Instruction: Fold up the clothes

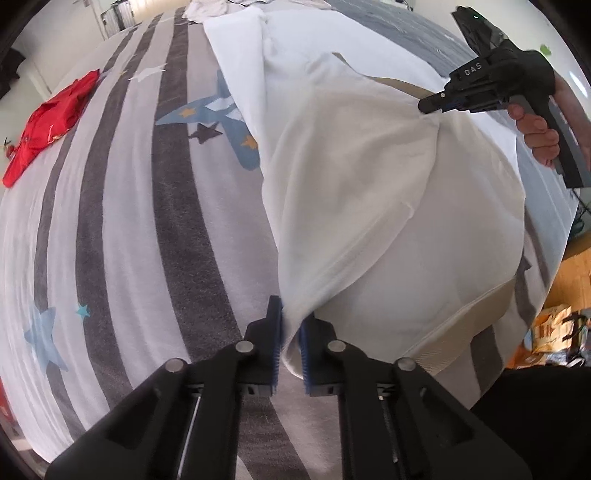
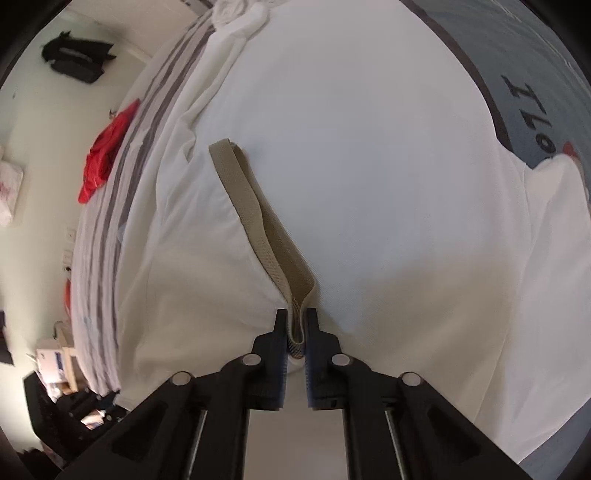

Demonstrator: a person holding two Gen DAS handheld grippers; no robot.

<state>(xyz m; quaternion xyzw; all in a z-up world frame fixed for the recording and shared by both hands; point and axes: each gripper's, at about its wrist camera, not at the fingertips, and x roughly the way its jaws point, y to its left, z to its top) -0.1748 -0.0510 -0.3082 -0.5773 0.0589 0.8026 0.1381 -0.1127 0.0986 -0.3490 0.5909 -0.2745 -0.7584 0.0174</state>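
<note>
A white garment [image 1: 369, 192] with a beige band [image 1: 476, 332] lies on a striped bedspread [image 1: 147, 221]. My left gripper [image 1: 291, 325] is shut on a white edge of the garment, lifting it. My right gripper [image 1: 428, 105] is shut on the garment's far corner at the beige band. In the right wrist view the right gripper [image 2: 296, 321] pinches the folded beige band [image 2: 255, 206], with the white garment [image 2: 369, 166] spread beyond it.
A red garment [image 1: 48, 125] lies at the bed's left side; it also shows in the right wrist view [image 2: 107, 151]. More white cloth [image 1: 207, 9] is bunched at the far end. A grey printed blanket [image 2: 546, 85] lies to the right. Floor clutter [image 1: 554, 332] sits beside the bed.
</note>
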